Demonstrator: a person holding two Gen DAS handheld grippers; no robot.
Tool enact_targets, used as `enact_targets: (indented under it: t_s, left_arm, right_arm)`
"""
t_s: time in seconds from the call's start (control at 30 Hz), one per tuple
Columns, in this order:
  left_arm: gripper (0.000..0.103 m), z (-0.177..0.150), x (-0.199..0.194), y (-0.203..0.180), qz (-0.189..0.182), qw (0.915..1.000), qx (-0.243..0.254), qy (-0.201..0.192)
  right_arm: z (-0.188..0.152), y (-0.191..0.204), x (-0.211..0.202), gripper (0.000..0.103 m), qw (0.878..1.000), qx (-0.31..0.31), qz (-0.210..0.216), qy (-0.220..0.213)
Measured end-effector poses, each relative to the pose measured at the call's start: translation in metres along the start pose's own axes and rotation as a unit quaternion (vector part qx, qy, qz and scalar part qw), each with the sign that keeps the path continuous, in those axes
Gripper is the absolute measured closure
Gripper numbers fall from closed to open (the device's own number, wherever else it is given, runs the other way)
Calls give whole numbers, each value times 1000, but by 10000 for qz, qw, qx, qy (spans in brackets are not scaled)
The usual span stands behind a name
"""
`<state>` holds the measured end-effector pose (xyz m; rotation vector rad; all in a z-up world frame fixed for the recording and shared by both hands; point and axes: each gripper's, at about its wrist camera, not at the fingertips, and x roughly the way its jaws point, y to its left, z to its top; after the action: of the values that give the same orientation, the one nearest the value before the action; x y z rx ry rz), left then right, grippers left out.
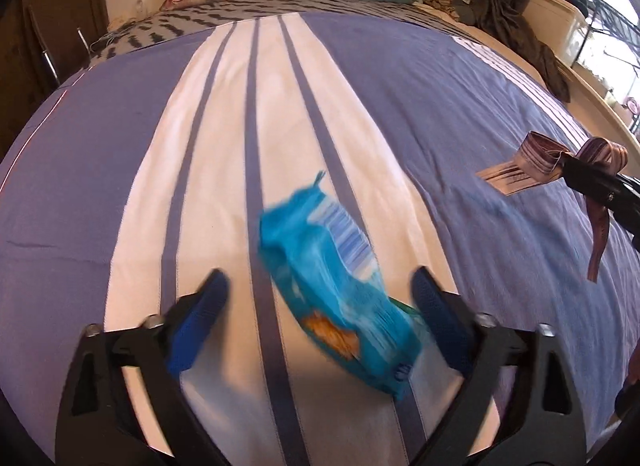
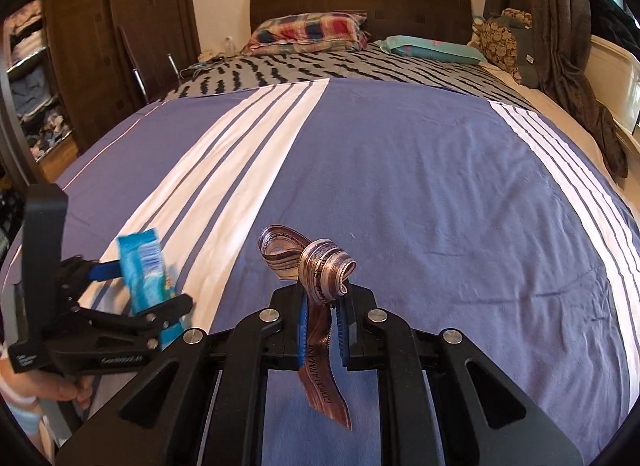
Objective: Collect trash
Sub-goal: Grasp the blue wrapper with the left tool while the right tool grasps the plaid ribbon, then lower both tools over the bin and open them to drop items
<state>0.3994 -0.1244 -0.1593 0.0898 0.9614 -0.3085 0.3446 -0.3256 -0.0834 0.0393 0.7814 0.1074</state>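
Observation:
A blue snack wrapper [image 1: 340,290] lies between the wide-open jaws of my left gripper [image 1: 320,286], blurred by motion, over the white stripe of the bedspread; it touches neither pad clearly. In the right wrist view the wrapper [image 2: 146,270] shows between the left gripper's [image 2: 136,290] fingers. My right gripper [image 2: 322,306] is shut on a brown printed ribbon [image 2: 320,266], which curls above the jaws and hangs below them. The ribbon [image 1: 536,161] and right gripper [image 1: 592,181] show at the right in the left wrist view.
The bed has a blue and white striped cover [image 2: 400,169]. Pillows [image 2: 308,31] lie at the headboard. A wardrobe [image 2: 100,45] stands at the left, a curtain [image 2: 560,45] and a window ledge at the right.

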Motion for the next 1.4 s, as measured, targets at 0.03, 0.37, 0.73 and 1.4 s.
enact_targets:
  t_s: [0.03, 0.37, 0.73, 1.4]
  left_arm:
    - [36, -2, -2, -1, -43, 10000, 45, -29]
    - [69, -23, -51, -10, 9, 9989, 360, -313]
    - [69, -89, -187, -11, -171, 9932, 260, -1124]
    - [69, -289, -223, -2, -191, 9982, -34, -565]
  right_arm:
    - [-1, -1, -2, 90, 10000, -4, -4, -11]
    - [-28, 12, -41, 90, 9999, 99, -60, -123]
    - [-66, 71, -140, 90, 9976, 61, 116, -679]
    - [-251, 129, -196, 90, 9984, 334, 464, 44]
